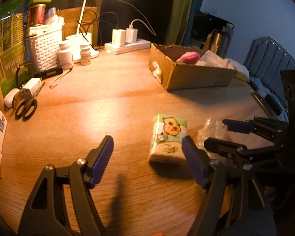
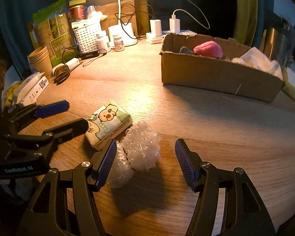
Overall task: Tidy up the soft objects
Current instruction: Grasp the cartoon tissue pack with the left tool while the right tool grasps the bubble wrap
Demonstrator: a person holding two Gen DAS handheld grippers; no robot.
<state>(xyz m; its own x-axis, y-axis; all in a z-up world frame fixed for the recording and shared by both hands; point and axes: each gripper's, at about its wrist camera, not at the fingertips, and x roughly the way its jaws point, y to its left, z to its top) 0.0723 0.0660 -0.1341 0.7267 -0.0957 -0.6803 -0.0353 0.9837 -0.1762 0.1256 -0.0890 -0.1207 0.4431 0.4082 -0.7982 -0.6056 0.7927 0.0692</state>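
Observation:
A tissue pack [image 1: 168,137] with a cartoon print lies on the wooden table; it also shows in the right wrist view [image 2: 108,124]. My left gripper [image 1: 147,160] is open, the pack just inside its right finger. A crumpled ball of bubble wrap [image 2: 140,146] lies between the fingers of my open right gripper [image 2: 145,162]; it shows in the left wrist view [image 1: 211,130] too. A cardboard box [image 2: 216,74] holds a pink soft object [image 2: 208,48] and white soft material [image 2: 257,60].
A desk lamp [image 2: 121,29], white basket [image 2: 86,34], pill bottles [image 2: 119,42], paper cups [image 2: 39,60], scissors [image 1: 25,106] and a power strip [image 1: 127,45] crowd the back and left of the table. A bed [image 1: 275,63] is beyond the table's right edge.

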